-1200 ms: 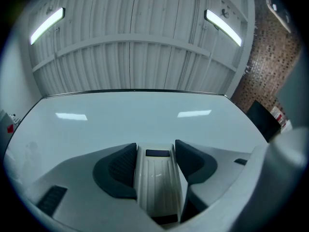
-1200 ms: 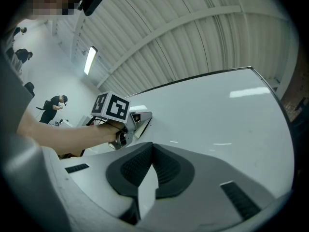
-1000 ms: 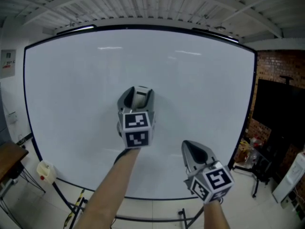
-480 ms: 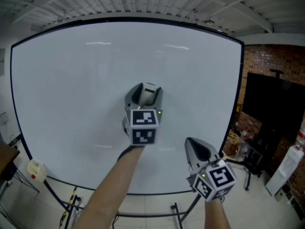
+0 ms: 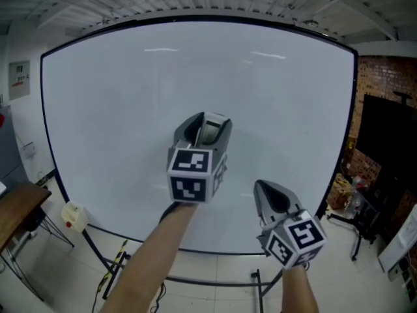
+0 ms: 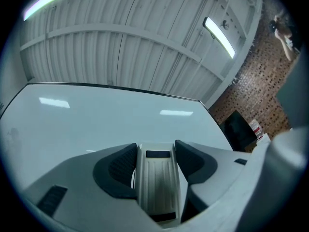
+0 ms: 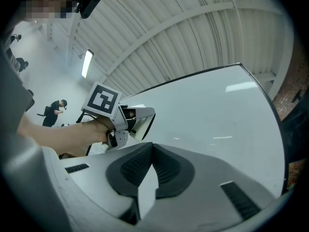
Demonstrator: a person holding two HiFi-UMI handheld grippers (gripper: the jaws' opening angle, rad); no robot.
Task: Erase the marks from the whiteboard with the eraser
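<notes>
The whiteboard (image 5: 117, 109) fills the head view, and I see only light reflections on it, no marks. My left gripper (image 5: 207, 121) is held up before the board's middle, shut on the eraser (image 5: 210, 133). In the left gripper view the eraser (image 6: 157, 182) is a pale ribbed block with black ends, clamped between both dark pads of the left gripper (image 6: 155, 153). My right gripper (image 5: 262, 188) hangs lower and to the right, shut with nothing in it. In the right gripper view, the right gripper (image 7: 151, 146) has its pads meeting at the tips, and the left gripper (image 7: 137, 120) shows beyond them.
A white bottle-like thing (image 5: 73, 216) sits at the board's lower left corner, near a wooden table (image 5: 16, 207). The board's stand legs (image 5: 260, 285) reach the tiled floor. A brick wall with a dark screen (image 5: 388, 149) is at the right. A person (image 7: 54, 110) stands far off.
My left gripper with the eraser has drifted a little to the right across the board, and its marker cube looks larger. The right gripper stays in about the same spot.
</notes>
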